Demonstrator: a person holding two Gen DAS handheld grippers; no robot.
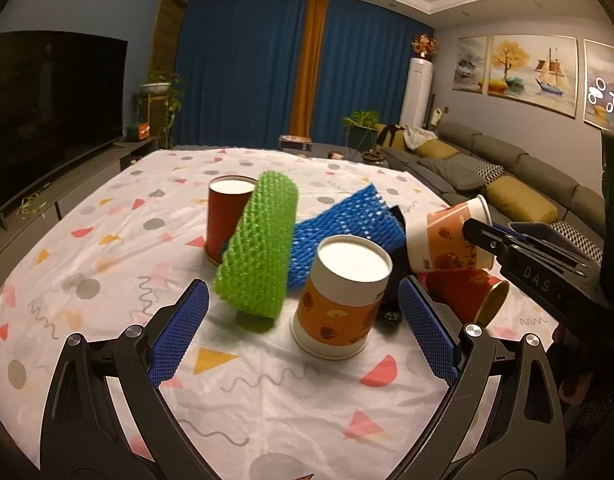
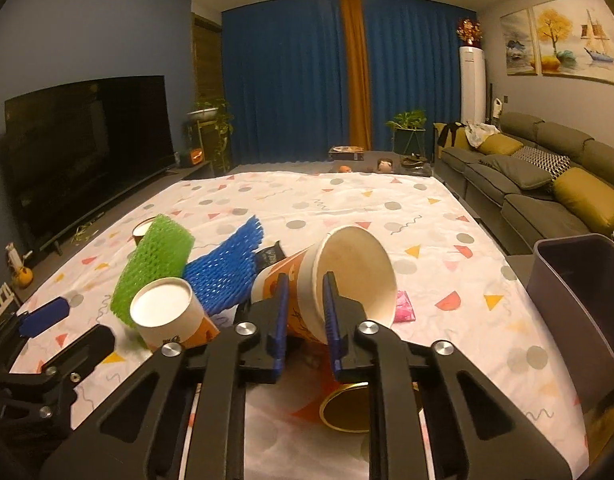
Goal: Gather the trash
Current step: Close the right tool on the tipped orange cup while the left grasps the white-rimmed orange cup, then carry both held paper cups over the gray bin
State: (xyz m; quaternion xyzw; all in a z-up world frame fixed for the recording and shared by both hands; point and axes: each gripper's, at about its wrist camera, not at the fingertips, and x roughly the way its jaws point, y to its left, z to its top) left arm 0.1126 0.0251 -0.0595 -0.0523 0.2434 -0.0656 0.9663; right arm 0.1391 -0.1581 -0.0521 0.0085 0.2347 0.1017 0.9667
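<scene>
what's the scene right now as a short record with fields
left hand-held gripper: open, low over the table, facing the upside-down cup
right hand-held gripper: shut on tilted cup, lifted
bin: right of table
trash on cloth: green net, blue net, red cup, red can

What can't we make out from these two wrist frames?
- Bin, right wrist view: cut off by the frame edge; contents not visible.
- Red can, left wrist view: mostly hidden behind the held paper cup and right claw.
- Black item, right wrist view: largely covered by blue foam net; identity unclear.
- Pink wrapper: print too small.
</scene>
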